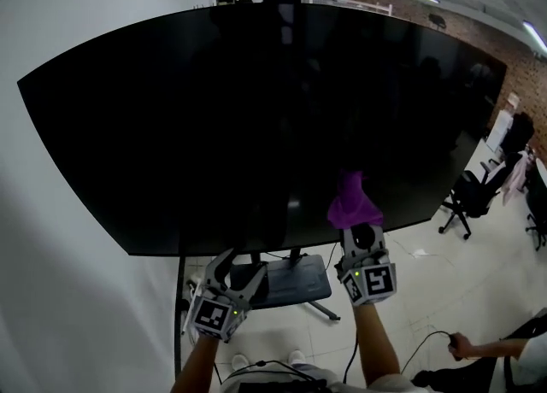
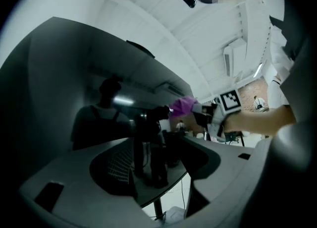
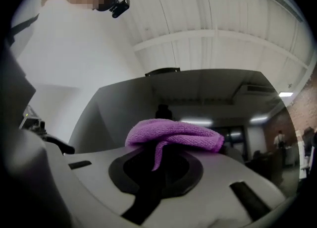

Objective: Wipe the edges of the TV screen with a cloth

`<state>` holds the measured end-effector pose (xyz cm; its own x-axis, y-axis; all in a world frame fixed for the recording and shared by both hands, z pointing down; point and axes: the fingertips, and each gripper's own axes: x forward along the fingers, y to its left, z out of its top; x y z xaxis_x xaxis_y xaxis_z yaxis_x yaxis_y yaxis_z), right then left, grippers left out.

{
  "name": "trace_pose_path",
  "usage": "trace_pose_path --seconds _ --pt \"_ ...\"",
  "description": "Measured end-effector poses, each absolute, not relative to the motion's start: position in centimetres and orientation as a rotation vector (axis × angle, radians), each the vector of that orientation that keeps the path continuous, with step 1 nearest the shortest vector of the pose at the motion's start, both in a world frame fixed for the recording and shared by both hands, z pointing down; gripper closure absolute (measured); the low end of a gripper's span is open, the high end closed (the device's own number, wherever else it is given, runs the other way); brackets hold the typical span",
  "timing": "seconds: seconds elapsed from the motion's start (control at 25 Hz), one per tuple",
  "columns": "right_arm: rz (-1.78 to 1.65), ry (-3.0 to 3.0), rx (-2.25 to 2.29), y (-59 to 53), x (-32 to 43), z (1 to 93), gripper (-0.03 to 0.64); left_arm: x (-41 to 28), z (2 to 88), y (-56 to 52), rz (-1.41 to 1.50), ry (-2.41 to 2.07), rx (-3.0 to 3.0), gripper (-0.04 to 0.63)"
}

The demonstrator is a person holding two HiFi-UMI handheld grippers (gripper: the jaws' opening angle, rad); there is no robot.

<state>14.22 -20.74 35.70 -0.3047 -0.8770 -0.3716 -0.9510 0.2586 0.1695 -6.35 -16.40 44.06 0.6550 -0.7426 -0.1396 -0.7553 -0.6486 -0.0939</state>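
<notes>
1. Nearest the person, the left gripper (image 1: 238,270) hangs below the TV screen (image 1: 256,118). Its jaws are spread wide with nothing between them, and its own view looks out through the gap at the dark stand pole beyond.
2. To its right and slightly higher, the right gripper (image 1: 359,233) has its jaws pressed together on a purple cloth (image 1: 352,202). In the right gripper view the cloth is bunched over the jaw tips, with one fold trailing down between them.
3. The cloth sits against the lower part of the screen, just above the bottom edge and right of the middle. From the left gripper view it meets its own dim reflection in the glass.
4. The screen is black and unlit, and fills most of the head view.
5. Under the screen is the grey base of the TV stand (image 1: 295,284) on a pale tiled floor (image 1: 444,280).
6. Farther right stands a black office chair (image 1: 468,195), with a brick wall (image 1: 513,62) behind it.
</notes>
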Motion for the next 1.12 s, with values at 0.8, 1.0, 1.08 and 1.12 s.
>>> trace_pose_path --seconds 0.8,1.0,1.08,1.12 --pt "0.124 2.465 -1.704 -17.7 6.7 50.4 0.580 -13.3 50.6 -16.4 0.212 1.553 -2.633 0.327" --pt "0.161 2.465 -1.707 -17.9 6.5 50.4 0.580 -13.7 50.4 -16.4 0.218 1.554 -2.629 0.327" --pt "0.164 2.457 -1.713 -17.9 6.6 50.5 0.580 -13.6 50.6 -16.4 0.210 1.548 -2.637 0.327" --pt "0.157 2.455 -1.714 -17.9 6.6 50.6 0.580 -13.5 50.6 -16.4 0.204 1.545 -2.641 0.327"
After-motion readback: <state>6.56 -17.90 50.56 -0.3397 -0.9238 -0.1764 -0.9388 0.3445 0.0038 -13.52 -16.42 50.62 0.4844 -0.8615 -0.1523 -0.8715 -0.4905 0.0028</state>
